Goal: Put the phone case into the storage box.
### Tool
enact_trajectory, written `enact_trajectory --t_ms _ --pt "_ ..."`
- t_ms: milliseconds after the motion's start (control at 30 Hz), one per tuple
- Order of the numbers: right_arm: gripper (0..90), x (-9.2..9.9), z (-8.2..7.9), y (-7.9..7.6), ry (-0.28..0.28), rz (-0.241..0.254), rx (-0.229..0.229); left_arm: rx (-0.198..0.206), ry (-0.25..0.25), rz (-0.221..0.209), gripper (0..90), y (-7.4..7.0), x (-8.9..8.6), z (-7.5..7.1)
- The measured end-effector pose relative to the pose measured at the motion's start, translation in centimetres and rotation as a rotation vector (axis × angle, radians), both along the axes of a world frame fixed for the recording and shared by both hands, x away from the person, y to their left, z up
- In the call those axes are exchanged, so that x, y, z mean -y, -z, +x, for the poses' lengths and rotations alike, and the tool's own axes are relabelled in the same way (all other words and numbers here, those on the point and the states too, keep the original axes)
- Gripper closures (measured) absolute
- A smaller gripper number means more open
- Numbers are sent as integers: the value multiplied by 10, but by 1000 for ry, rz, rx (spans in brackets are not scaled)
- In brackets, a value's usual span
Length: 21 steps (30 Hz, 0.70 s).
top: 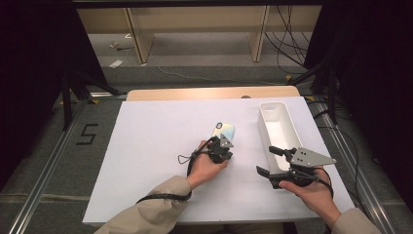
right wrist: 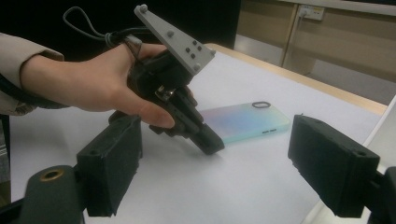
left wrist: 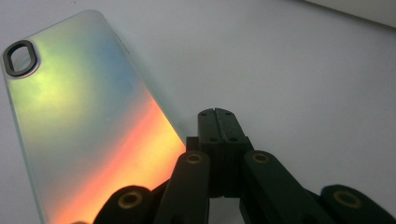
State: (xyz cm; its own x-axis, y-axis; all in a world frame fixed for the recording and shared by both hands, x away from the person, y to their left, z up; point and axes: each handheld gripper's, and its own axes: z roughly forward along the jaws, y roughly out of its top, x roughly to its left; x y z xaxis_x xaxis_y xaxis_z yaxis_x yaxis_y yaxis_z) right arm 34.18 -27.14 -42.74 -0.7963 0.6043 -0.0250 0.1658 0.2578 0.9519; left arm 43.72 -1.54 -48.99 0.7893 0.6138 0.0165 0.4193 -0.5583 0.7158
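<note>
Nearest, at the table's front edge, the person's right hand holds the right gripper [top: 271, 171]. Its two black jaws stand wide apart w/ nothing between them, so it's released. It sits just beside the near end of the long white plastic tray [top: 267, 127], approx touching its near corner.

A bit farther in & to the left, the left hand holds the left gripper [right wrist: 212, 144]. Its jaws are pressed tight together, clenched, and hold nothing. The tip points down at the white table [top: 156, 146], very close to the top; can't tell if it touches.

Just beside that tip lies the flat shiny rainbow-coloured phone case [left wrist: 84, 126], w/ a dark oval camera hole at its far end. It rests flat on the table, back side up, near the middle, a little left of the tray. The clenched tip is right next to its near corner, not on it.

Farther back, the tray runs away along the right side of the table. Past the table's wood edge are pale wooden shelf legs [top: 139, 36] & black cables [top: 287, 44] on the floor.
</note>
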Motion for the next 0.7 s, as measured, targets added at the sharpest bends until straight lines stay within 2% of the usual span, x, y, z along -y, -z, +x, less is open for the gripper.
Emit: enact_trajectory --t_ms 200,700 --pt "185 1 0 0 1 2 -1 -8 -25 7 899 -1 -6 1" --pt "185 2 0 0 4 4 -4 -28 -90 22 899 -3 -33 9"
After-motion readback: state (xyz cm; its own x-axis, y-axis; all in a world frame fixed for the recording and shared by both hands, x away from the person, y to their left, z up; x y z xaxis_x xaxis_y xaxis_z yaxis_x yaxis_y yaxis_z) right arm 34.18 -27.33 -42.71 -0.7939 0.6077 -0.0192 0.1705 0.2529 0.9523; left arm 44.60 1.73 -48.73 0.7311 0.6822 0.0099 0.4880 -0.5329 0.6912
